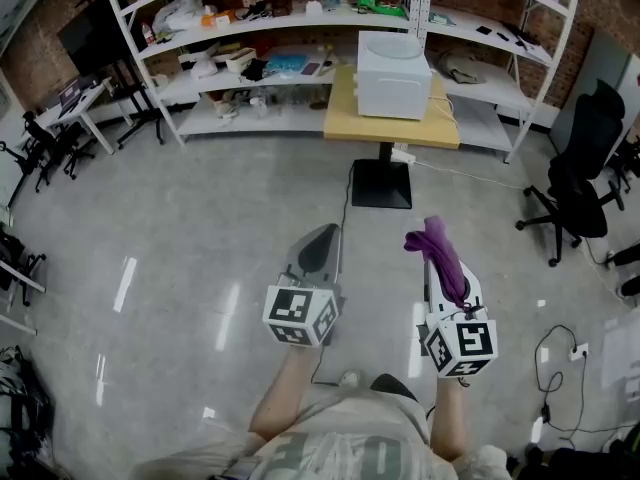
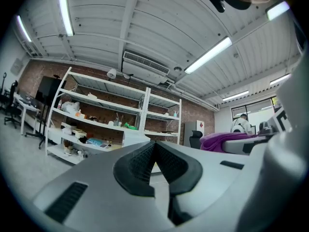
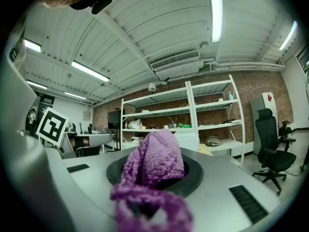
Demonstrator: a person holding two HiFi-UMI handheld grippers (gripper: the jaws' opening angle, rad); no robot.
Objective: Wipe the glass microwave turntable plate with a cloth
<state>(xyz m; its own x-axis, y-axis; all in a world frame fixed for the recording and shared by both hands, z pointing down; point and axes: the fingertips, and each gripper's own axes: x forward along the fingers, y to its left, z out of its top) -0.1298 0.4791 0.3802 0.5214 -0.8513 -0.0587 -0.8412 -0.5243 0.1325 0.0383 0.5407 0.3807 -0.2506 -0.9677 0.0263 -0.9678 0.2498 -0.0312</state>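
My right gripper [image 1: 434, 250] is shut on a purple knitted cloth [image 1: 442, 256], which bunches over the jaws and hides them in the right gripper view [image 3: 153, 167]. My left gripper [image 1: 319, 242] is shut with nothing between its black pads [image 2: 140, 162]. Both are held over the bare floor in front of the person, well short of the table. A white microwave [image 1: 394, 76] stands on a wooden table [image 1: 344, 118] ahead. A round shape shows on its top; I cannot tell whether it is the glass plate.
White shelving [image 1: 250, 28] full of items lines the brick wall behind the table. The table's black base plate [image 1: 380, 184] lies on the floor ahead. A black office chair [image 1: 585, 168] stands at the right, with cables [image 1: 560, 368] on the floor near it. Desks and chairs [image 1: 50, 133] are at the left.
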